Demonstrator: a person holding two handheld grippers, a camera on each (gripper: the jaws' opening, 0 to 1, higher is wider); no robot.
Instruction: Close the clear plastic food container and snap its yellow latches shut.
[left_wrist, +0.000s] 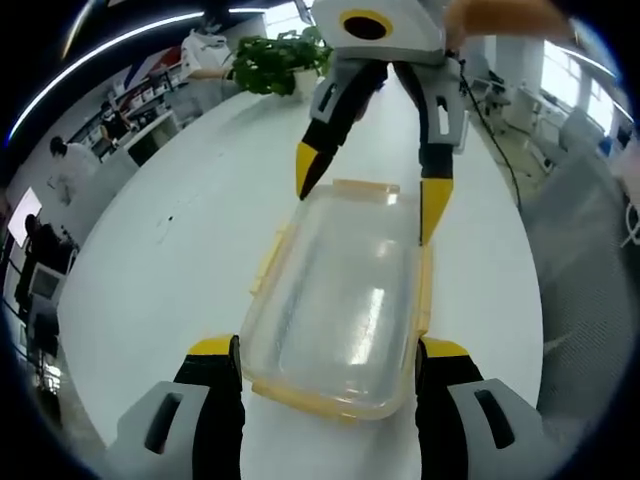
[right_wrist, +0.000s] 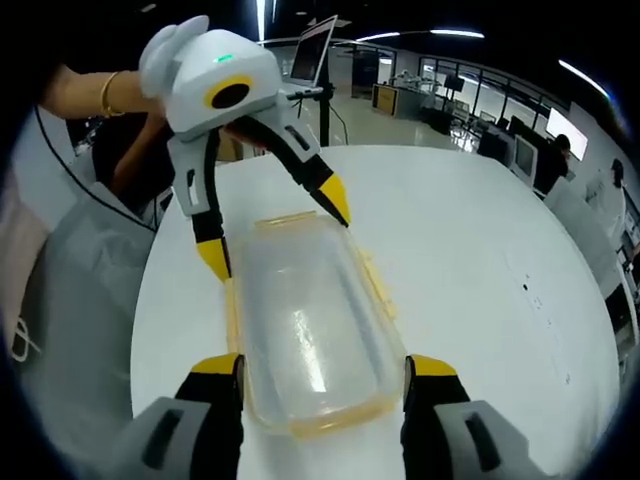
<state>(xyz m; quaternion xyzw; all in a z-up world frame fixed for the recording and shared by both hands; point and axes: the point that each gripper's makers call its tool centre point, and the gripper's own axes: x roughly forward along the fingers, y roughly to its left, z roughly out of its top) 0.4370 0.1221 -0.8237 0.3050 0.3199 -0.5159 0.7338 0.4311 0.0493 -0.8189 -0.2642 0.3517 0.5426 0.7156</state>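
A clear plastic container (left_wrist: 340, 300) with its lid on lies lengthwise on the white table (left_wrist: 180, 250). Yellow latches run along its edges. The one on the left long side (left_wrist: 270, 262) flares outward, and another hangs at the near end (left_wrist: 320, 400). My left gripper (left_wrist: 330, 372) is open, its jaws straddling the near end of the container. At the far end my right gripper (left_wrist: 370, 192) is open, one fingertip at each corner. In the right gripper view the container (right_wrist: 305, 330) sits between the right gripper (right_wrist: 322, 370) jaws, with the left gripper (right_wrist: 276, 232) open at the far end. A side latch (right_wrist: 378, 282) sticks out.
A potted plant (left_wrist: 275, 60) stands at the table's far end. People and desks are off to the left (left_wrist: 60, 170). A person's arm with a bracelet (right_wrist: 105, 95) holds the left gripper. A laptop screen (right_wrist: 312, 50) stands behind. The table edge (right_wrist: 145, 300) curves close by.
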